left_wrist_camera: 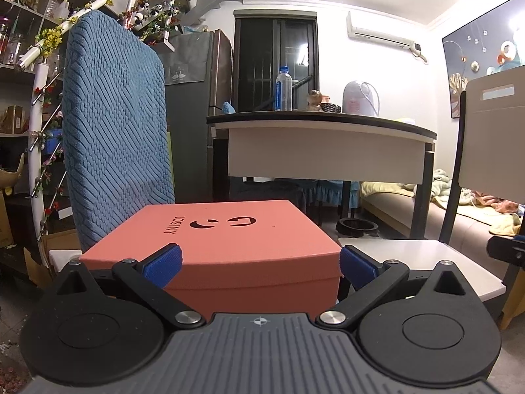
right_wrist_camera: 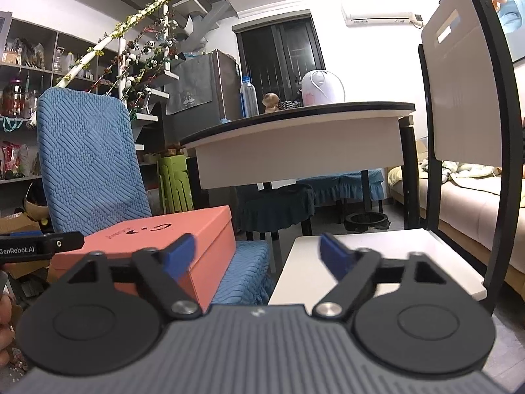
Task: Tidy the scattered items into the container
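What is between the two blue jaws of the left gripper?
In the left wrist view, the closed salmon-pink cardboard box sits between the open jaws of the left gripper. Contact cannot be told.

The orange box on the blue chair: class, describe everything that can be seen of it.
The orange box is a salmon-orange rectangular carton, cardboard by its look, with a lid that overlaps the base and is shut. Dark logo marks and lettering are printed on the lid. It lies flat on the seat of the blue-covered chair, in front of the backrest. The left gripper is open, its blue pads at either side of the near end; contact is unclear.
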### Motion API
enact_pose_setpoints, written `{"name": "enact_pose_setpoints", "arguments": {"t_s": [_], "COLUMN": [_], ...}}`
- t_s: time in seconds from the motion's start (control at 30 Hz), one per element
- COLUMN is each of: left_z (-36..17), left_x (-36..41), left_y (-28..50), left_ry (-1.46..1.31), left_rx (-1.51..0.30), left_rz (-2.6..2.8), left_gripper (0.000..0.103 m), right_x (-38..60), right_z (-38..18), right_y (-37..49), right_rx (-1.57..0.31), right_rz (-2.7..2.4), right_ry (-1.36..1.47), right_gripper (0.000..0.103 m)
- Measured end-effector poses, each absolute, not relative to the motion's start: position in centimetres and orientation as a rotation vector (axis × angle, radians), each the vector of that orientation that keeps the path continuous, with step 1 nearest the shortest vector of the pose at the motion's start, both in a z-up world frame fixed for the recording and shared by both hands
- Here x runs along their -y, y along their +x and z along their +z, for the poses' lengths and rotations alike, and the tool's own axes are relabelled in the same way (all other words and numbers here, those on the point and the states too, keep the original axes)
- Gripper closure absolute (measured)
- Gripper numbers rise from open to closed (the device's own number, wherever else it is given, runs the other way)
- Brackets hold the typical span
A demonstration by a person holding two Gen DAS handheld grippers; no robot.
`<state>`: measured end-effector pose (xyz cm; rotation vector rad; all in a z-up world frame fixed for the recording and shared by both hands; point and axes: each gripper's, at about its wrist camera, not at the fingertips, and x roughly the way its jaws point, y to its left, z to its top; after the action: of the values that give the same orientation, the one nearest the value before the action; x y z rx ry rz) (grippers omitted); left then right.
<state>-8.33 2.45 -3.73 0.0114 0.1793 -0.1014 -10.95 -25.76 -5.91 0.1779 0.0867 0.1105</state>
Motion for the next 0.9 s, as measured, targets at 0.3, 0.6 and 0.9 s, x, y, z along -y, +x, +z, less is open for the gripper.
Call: {"name": "enact_pose_setpoints", "arguments": {"t_s": [0.3, 0.6, 0.9], "left_z": [-3.98, -3.97, -4.02], "left_x": [-2.62, -2.59, -3.02], "left_y": [-8.51, -8.72, -8.69], "left_ry": [0.015, 0.028, 0.026], "left_rx": [-0.187, -0.183, -0.182], "left_rz": [-0.094, -0.087, -0.071], "left_gripper": [0.0, 0.0, 0.0], "right_x": [25.9, 25.97, 25.9], "right_z": [-5.83, -5.81, -5.9], "right_y": [-11.05, -10.94, -10.83], "right_rx": [-0.077, -0.074, -0.075], "right_rz": [0.099, 0.087, 0.075], "right_ry": [0.188, 0.186, 0.186], "right_gripper": [0.0, 0.0, 0.0]}}
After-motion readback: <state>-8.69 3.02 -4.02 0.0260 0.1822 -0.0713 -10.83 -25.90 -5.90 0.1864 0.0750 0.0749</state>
